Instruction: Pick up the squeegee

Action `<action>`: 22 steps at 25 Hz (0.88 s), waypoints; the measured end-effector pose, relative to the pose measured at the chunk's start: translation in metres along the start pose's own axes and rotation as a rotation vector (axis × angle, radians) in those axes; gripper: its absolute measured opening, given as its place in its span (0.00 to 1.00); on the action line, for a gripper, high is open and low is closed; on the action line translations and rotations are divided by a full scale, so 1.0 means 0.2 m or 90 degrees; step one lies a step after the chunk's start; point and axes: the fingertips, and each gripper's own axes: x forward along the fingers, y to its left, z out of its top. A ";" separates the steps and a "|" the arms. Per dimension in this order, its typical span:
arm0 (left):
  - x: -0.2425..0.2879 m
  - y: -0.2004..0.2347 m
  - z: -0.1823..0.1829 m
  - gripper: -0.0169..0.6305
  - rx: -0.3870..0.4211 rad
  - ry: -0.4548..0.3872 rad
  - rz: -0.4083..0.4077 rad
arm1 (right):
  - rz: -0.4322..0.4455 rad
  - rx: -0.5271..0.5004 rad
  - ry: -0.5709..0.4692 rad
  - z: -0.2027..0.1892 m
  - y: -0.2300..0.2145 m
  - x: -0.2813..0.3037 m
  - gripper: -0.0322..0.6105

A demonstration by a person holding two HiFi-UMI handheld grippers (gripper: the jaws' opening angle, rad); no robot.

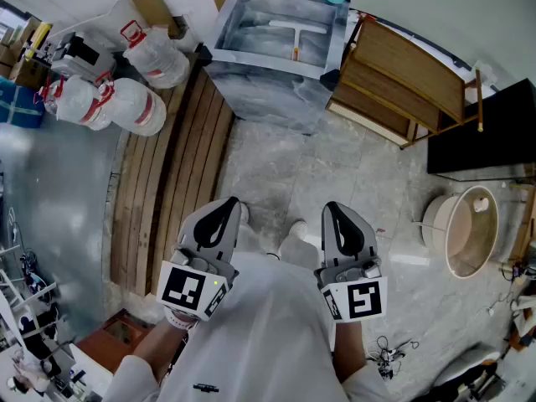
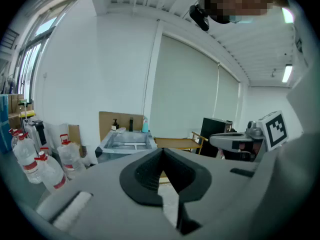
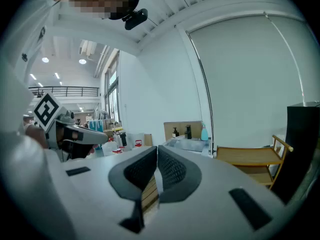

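Note:
A white T-shaped squeegee (image 1: pixel 293 30) lies inside the grey marbled sink (image 1: pixel 251 74) at the top of the head view, and shows small in the left gripper view as the squeegee (image 2: pixel 131 145). My left gripper (image 1: pixel 228 207) and right gripper (image 1: pixel 330 209) are held close to my body, well short of the sink. Both are shut with nothing between the jaws. The left gripper (image 2: pixel 161 150) points toward the sink (image 2: pixel 125 143). In the right gripper view, the right gripper (image 3: pixel 156 149) faces the sink (image 3: pixel 187 145) and wall.
Several large water bottles (image 1: pixel 126 99) stand left of the sink beside wooden floor slats (image 1: pixel 172 174). A wooden rack (image 1: pixel 402 82) and a black cabinet (image 1: pixel 490 132) stand to the right. A round white basin (image 1: pixel 465 229) sits on the floor at right.

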 end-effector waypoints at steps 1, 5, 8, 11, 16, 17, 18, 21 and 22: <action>-0.03 0.02 0.01 0.02 0.003 -0.003 -0.001 | 0.001 -0.007 0.001 0.01 0.05 0.01 0.06; -0.11 0.14 0.03 0.02 0.007 -0.017 -0.007 | -0.006 -0.018 0.002 0.05 0.19 0.07 0.06; -0.12 0.24 0.03 0.02 0.000 -0.029 -0.011 | -0.026 -0.004 0.003 0.06 0.24 0.11 0.06; -0.11 0.32 0.04 0.02 -0.011 -0.038 -0.018 | -0.041 0.002 -0.004 0.09 0.26 0.15 0.06; -0.10 0.50 0.07 0.02 -0.016 -0.048 -0.026 | -0.057 -0.004 -0.009 0.10 0.32 0.27 0.06; -0.10 0.54 0.07 0.02 -0.017 -0.050 -0.027 | -0.065 -0.004 -0.008 0.10 0.32 0.31 0.06; -0.11 0.59 0.08 0.02 -0.016 -0.052 -0.028 | -0.073 -0.002 -0.010 0.10 0.34 0.34 0.06; -0.15 0.75 0.08 0.02 -0.012 -0.054 -0.033 | -0.097 0.033 -0.026 0.13 0.40 0.44 0.06; -0.17 0.80 0.08 0.02 -0.012 -0.051 -0.037 | -0.105 0.048 -0.032 0.13 0.43 0.47 0.06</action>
